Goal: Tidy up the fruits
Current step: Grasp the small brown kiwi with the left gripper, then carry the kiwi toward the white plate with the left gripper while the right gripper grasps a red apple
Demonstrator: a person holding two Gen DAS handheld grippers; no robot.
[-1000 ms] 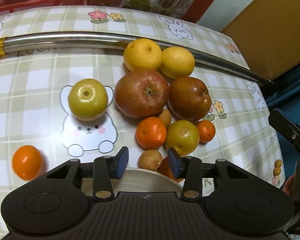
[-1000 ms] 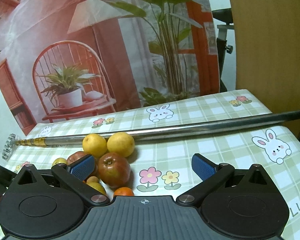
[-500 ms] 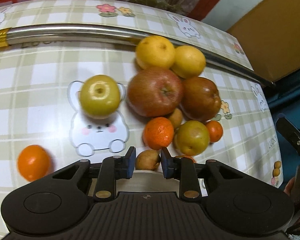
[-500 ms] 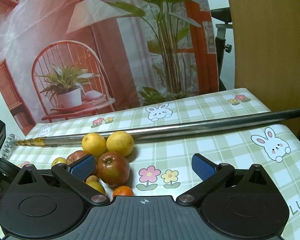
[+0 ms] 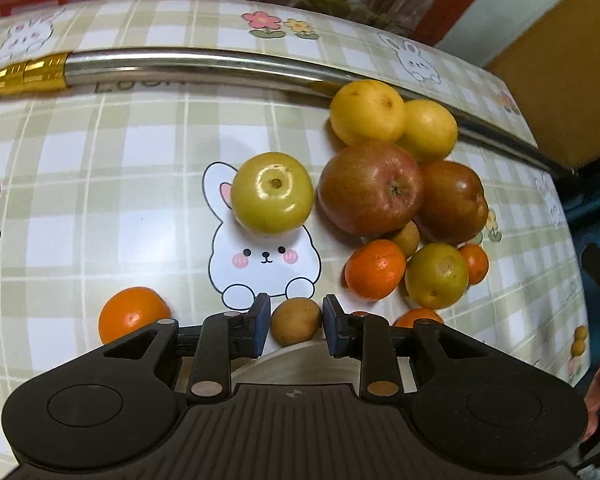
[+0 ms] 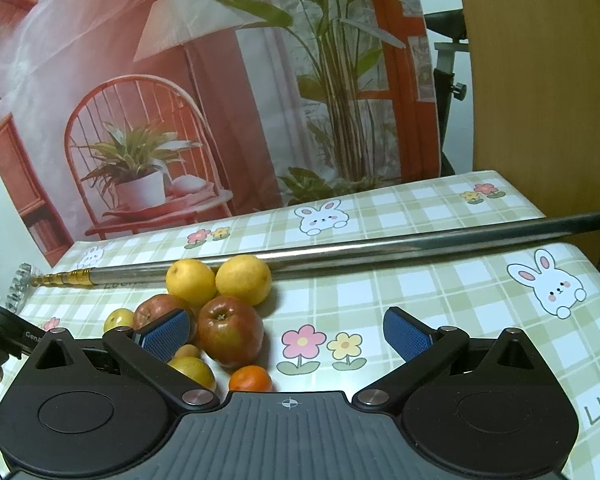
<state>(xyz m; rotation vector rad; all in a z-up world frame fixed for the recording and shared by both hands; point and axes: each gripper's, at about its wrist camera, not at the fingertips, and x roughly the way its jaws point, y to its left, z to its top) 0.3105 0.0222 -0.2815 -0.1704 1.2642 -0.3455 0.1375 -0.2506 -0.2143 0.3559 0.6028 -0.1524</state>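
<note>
Left gripper [image 5: 293, 323] I've got clamped on the small brown fruit [image 5: 296, 321], just above a pale dish rim [image 5: 296, 368], while my right gripper [image 6: 288, 330] hangs wide open.

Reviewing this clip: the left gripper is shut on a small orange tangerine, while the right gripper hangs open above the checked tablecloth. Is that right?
Not quite. The left gripper is shut on a small round brown fruit, not a tangerine, as the left wrist view shows. The right gripper does hang open above the checked tablecloth.
</note>
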